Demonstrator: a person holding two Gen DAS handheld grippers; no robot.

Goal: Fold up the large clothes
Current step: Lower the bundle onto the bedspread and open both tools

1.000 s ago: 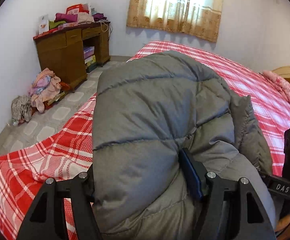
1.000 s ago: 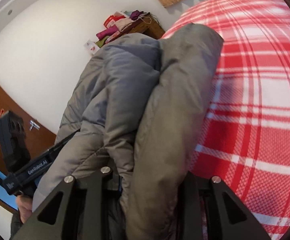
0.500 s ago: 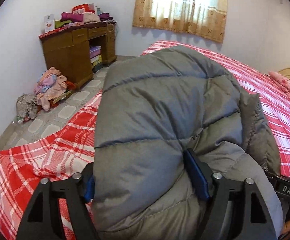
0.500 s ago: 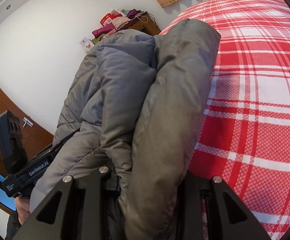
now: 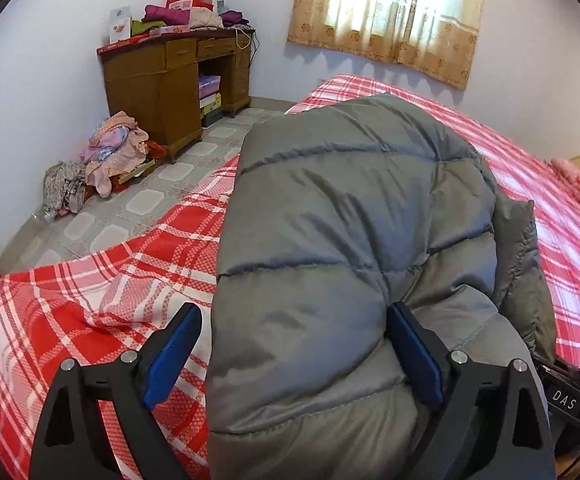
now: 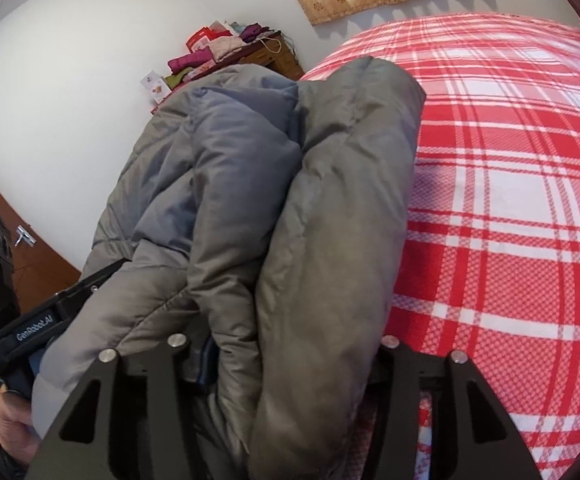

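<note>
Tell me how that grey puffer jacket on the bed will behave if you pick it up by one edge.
The grey puffer jacket looks thickly quilted, so it probably springs back and unfolds. Its smooth, shiny shell may slide out of a light pinch. It bulges between the left gripper fingers, so it is probably bulky yet light.

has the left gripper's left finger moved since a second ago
Yes. The left gripper has just been opening: its left finger swung off the grey puffer jacket, out over the red plaid bedsheet.

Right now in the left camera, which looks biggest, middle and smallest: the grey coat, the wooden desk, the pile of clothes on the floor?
1. grey coat, though it is nearest
2. wooden desk
3. pile of clothes
</note>
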